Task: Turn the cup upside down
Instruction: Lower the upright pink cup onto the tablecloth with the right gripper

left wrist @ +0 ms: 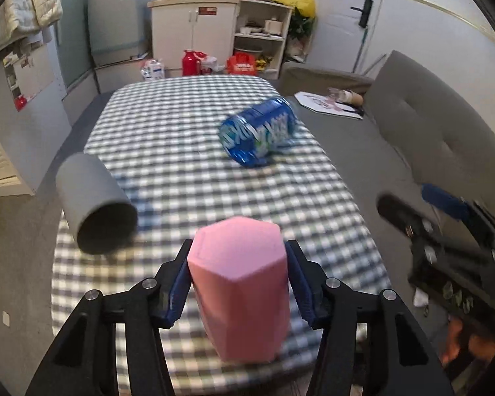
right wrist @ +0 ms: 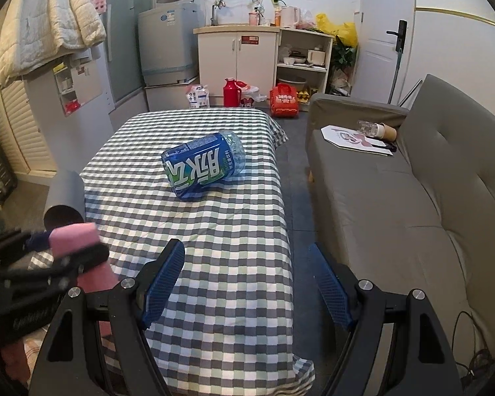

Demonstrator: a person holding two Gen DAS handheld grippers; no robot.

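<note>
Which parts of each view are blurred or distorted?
Left wrist view: the blue labelled bottle and the right gripper are smeared; the faceted pink cup is sharper. Right wrist view: bottle sharp, left gripper blurred. Both show fisheye bending and dark corners.

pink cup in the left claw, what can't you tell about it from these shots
- Pink cup: its open mouth shows in neither view; only a closed end faces the left wrist camera.
- Its lower end: hidden by its own body in the left view, and by the blurred left claw in the right view.
</note>
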